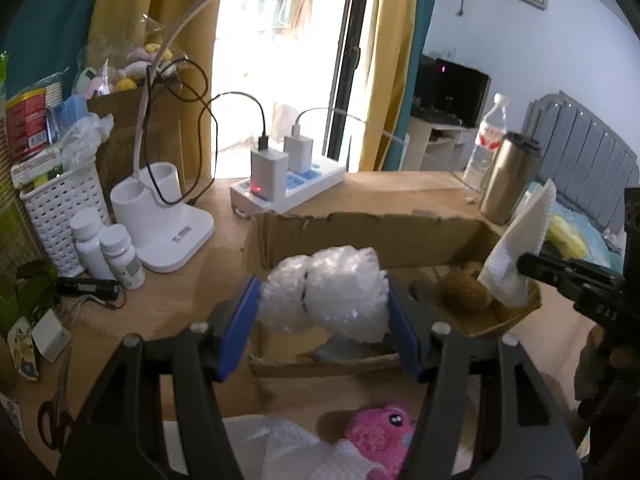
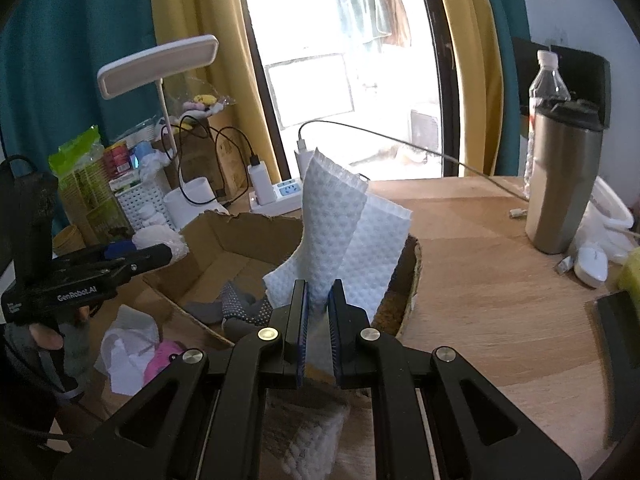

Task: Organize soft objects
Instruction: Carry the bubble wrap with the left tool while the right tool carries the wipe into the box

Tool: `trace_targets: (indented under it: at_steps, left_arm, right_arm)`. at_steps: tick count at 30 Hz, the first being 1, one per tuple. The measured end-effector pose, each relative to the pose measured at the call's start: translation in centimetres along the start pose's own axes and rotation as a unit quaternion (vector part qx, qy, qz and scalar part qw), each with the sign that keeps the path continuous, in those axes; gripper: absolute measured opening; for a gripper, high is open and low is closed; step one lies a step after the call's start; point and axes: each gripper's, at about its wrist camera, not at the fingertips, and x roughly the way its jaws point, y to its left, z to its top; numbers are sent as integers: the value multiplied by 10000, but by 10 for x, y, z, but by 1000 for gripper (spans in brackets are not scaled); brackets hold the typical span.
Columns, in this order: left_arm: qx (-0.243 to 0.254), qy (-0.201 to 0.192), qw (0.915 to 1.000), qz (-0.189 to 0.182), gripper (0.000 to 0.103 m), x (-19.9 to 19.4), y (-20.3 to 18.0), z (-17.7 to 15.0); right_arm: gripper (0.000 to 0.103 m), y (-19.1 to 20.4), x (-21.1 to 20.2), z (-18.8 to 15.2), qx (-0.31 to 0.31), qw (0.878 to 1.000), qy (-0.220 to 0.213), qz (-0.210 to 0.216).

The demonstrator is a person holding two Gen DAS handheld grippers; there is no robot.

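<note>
My left gripper (image 1: 322, 300) is shut on a wad of clear bubble wrap (image 1: 328, 292) and holds it above the open cardboard box (image 1: 360, 236). My right gripper (image 2: 319, 300) is shut on a white dimpled cloth (image 2: 336, 228) that stands upright over the box's right end; the cloth also shows in the left wrist view (image 1: 520, 232). Grey socks (image 2: 236, 308) lie in the box. A brown furry thing (image 1: 464, 292) sits in its right part. A pink plush toy (image 1: 380, 436) lies on the desk in front, by white wrap (image 1: 288, 448).
A white desk lamp (image 1: 168, 216), power strip with chargers (image 1: 288, 184), pill bottles (image 1: 108, 252), a white basket (image 1: 60, 208) and scissors (image 1: 56, 412) stand left. A steel tumbler (image 2: 560, 176), water bottle (image 2: 548, 80) and mouse (image 2: 592, 264) stand right.
</note>
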Motion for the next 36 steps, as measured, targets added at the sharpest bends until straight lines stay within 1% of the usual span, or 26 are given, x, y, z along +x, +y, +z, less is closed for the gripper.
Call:
trace_targets:
  at_steps: [5, 8, 16, 18, 23, 25, 27, 29, 32, 36]
  left_arm:
    - [42, 117, 9999, 116, 63, 12, 0, -1]
    - [30, 187, 9997, 150, 63, 17, 1, -2]
    - [34, 418, 9991, 107, 64, 32, 2, -2]
    - [61, 431, 9990, 136, 64, 33, 1, -2]
    - [5, 429, 9989, 176, 66, 29, -1, -1]
    - [7, 408, 9990, 172, 69, 27, -2, -1]
    - [7, 376, 9991, 173, 71, 25, -2, -1]
    - [3, 348, 9993, 162, 72, 22, -2, 0]
    - [7, 313, 9994, 141, 76, 18, -5, 0]
    - [12, 253, 9996, 136, 77, 11, -7, 0]
  right_arm:
    - [11, -4, 15, -1, 47, 9999, 105, 123]
    - [11, -8, 22, -1, 89, 9998, 162, 113]
    - [11, -10, 29, -3, 168, 9995, 238, 115]
    - [13, -10, 28, -3, 176, 9995, 233, 91]
    - [20, -9, 25, -2, 174, 9996, 209, 53]
    - [22, -7, 22, -1, 152, 9997, 192, 35]
    - [26, -6, 19, 0, 131, 9998, 158, 11]
    - [37, -5, 14, 0, 121, 9999, 120, -18]
    - [38, -3, 7, 1, 118, 9999, 60, -56]
    - [39, -2, 0, 1, 118, 9999, 26, -110]
